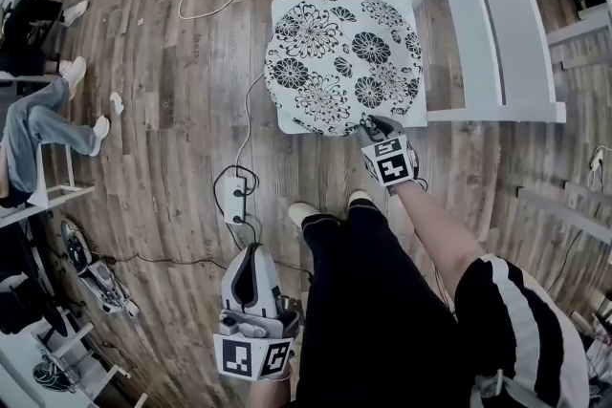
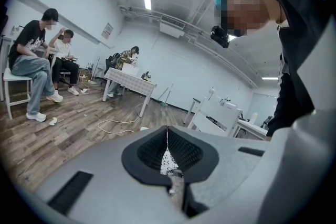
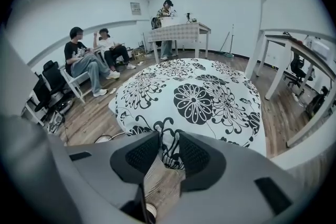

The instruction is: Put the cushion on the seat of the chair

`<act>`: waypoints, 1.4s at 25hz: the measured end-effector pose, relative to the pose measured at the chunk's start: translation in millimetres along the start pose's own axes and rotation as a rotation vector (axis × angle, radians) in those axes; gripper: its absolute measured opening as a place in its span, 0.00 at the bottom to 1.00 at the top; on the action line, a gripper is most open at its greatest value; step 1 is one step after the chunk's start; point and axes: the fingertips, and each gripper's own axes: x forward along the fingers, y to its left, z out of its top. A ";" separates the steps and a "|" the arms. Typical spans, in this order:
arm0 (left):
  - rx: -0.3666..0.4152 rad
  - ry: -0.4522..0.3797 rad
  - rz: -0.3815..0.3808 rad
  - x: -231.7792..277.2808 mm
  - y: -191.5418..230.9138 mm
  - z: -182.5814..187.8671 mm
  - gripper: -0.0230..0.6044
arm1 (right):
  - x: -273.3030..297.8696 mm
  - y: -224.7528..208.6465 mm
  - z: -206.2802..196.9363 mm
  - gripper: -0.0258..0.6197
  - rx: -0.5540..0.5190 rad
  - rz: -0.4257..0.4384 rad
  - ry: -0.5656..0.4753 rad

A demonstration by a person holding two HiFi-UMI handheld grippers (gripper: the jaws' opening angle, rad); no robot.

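The soft, light floral cushion [image 1: 342, 62] seems to rest on the white chair's [image 1: 497, 24] seat, its floppy near corner, the best hold, between the right gripper's [image 3: 169, 152] parted fingers, while the left gripper's [image 1: 251, 255] fingers are closed and empty.

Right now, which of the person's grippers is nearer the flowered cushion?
Right. The right gripper is at the near edge of the cushion, fabric between its jaws; the left gripper hangs short of it, beside the person's leg.

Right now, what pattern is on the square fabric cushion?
Large black flowers on white; the cushion shows best in the right gripper view.
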 end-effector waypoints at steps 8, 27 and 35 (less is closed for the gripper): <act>-0.005 -0.001 -0.007 -1.6 -7.9 -3.4 0.05 | -12.7 2.8 -9.2 0.28 -0.019 0.016 -0.002; 0.043 -0.043 -0.112 26.8 -55.5 -3.4 0.05 | -150.8 2.5 91.3 0.27 0.110 0.028 -0.421; 0.083 -0.062 -0.209 37.7 -98.1 16.9 0.05 | -244.5 23.8 128.5 0.27 0.144 0.073 -0.560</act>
